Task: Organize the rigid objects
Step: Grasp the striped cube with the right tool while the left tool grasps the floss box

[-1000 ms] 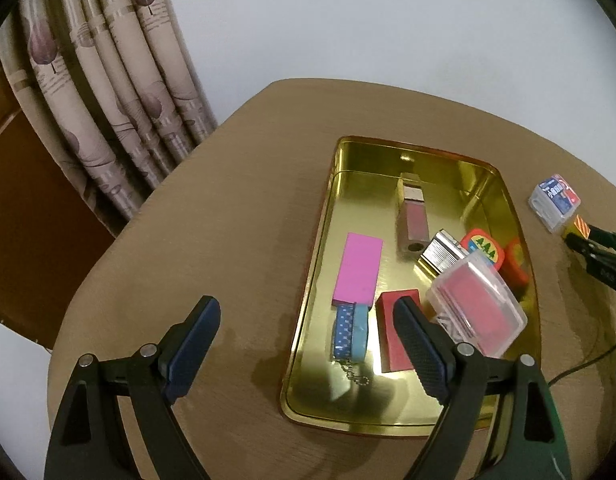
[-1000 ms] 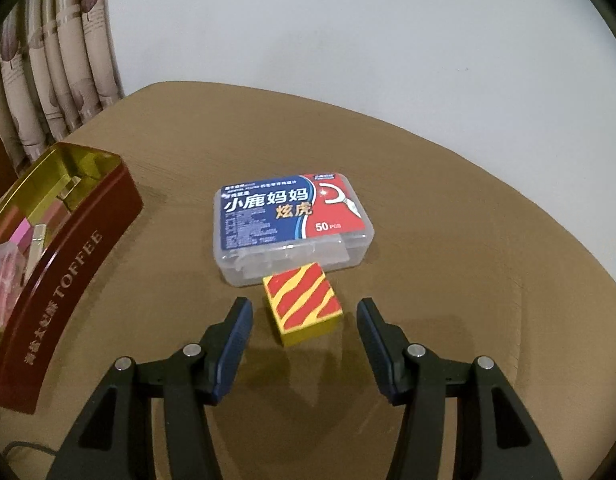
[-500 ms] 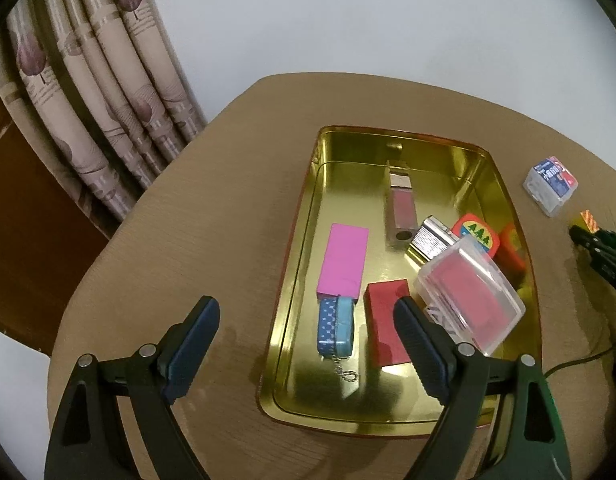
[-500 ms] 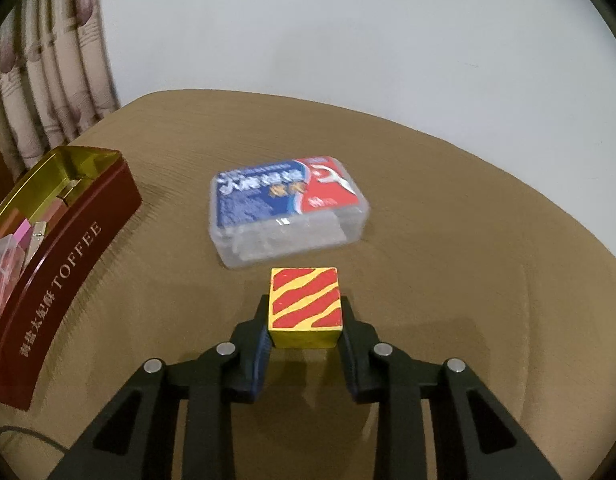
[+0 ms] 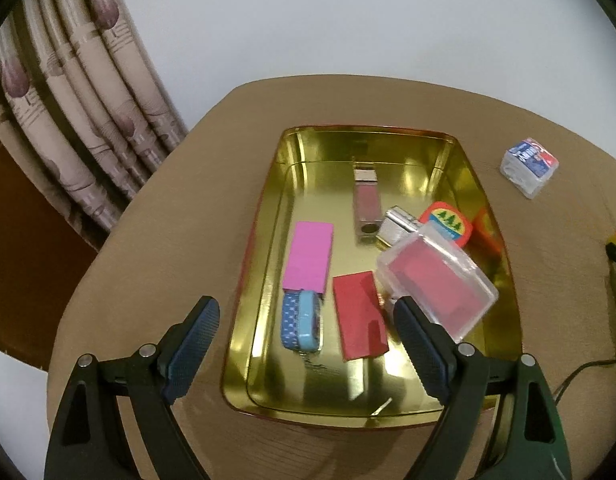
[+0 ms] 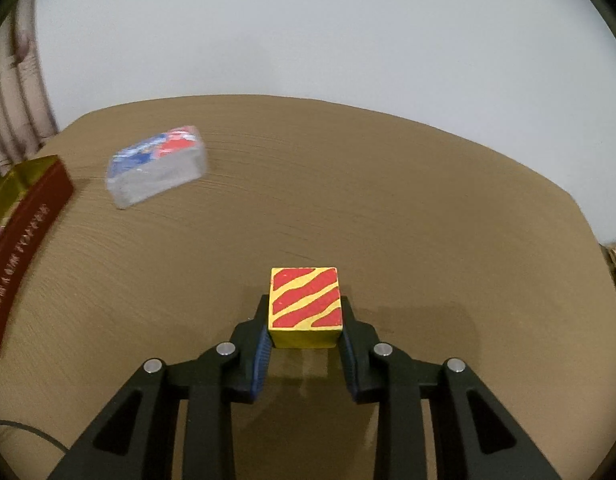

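My right gripper (image 6: 305, 322) is shut on a yellow cube with red stripes (image 6: 305, 300), held just above the brown table. The floss-pick box (image 6: 157, 164), blurred, lies far to the left of it. In the left wrist view my left gripper (image 5: 303, 312) hangs open over the near end of the gold toffee tin (image 5: 328, 184), nothing between its fingers. Inside the tin lie a pink card (image 5: 310, 256), a blue dotted case (image 5: 299, 320), a red card (image 5: 358, 320), a clear box with red contents (image 5: 436, 276), a silver lighter (image 5: 400, 226) and a brown stick (image 5: 366, 204).
The tin's dark red side wall (image 6: 27, 216) stands at the left edge of the right wrist view. The floss-pick box (image 5: 530, 166) sits right of the tin. A curtain (image 5: 79, 92) hangs beyond the round table's (image 6: 388, 200) left edge. A cable (image 6: 23, 432) runs near the front.
My right gripper closed on the striped cube and carried it away from the floss-pick box, which now lies far left. My left gripper drifted a little over the tin, still open.
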